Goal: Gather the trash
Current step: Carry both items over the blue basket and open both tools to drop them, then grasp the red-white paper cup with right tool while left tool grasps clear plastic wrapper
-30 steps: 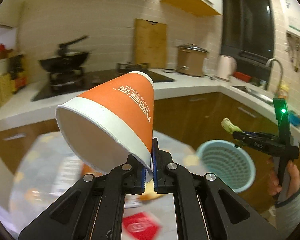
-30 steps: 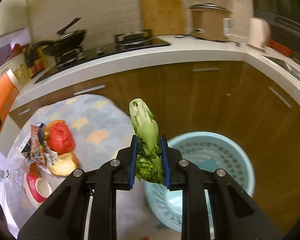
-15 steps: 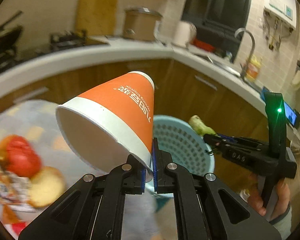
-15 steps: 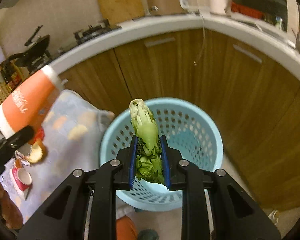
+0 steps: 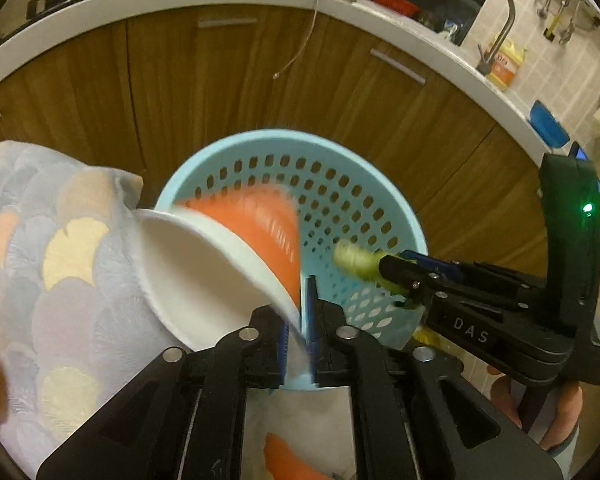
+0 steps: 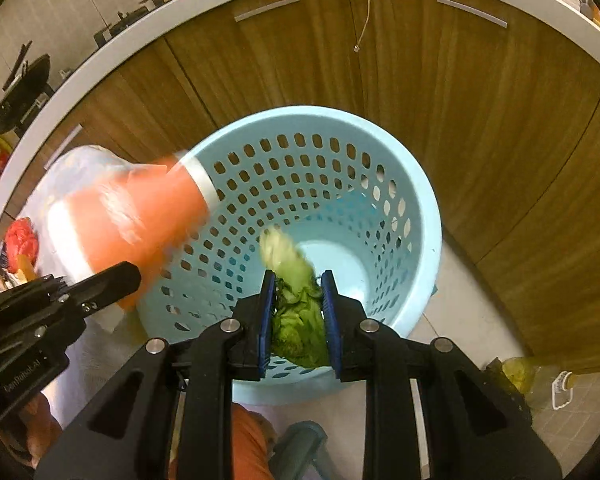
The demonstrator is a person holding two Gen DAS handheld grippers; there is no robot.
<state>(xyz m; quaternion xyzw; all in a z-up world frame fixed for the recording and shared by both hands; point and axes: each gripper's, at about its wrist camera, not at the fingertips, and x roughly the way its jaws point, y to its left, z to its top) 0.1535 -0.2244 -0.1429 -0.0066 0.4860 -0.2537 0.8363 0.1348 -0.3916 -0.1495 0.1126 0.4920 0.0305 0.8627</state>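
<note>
An orange paper cup (image 5: 252,224) with a white rim tilts mouth-down-left over the light blue perforated basket (image 5: 380,184). Its rim lies between the jaws of my left gripper (image 5: 298,320), which are opening; the cup is blurred and looks loose in them. In the right wrist view the cup (image 6: 140,208) hangs over the basket's (image 6: 428,200) left rim, with the left gripper (image 6: 112,280) beneath it. My right gripper (image 6: 298,292) is shut on a green leafy vegetable stump (image 6: 296,280) above the basket's inside. The left wrist view shows that gripper (image 5: 396,276) and stump (image 5: 352,256) over the basket's right half.
A table with a pastel scale-patterned cloth (image 5: 60,260) stands left of the basket, with red trash (image 6: 20,240) on it. Wooden cabinets (image 5: 220,80) under a white counter curve behind. A plastic bottle (image 6: 532,376) lies on the tiled floor at right. A hand (image 5: 564,412) holds the right gripper.
Both grippers swung down from the table side to above the basket. The left jaws have parted and the cup has tipped and blurred between them. The right still clamps the vegetable.
</note>
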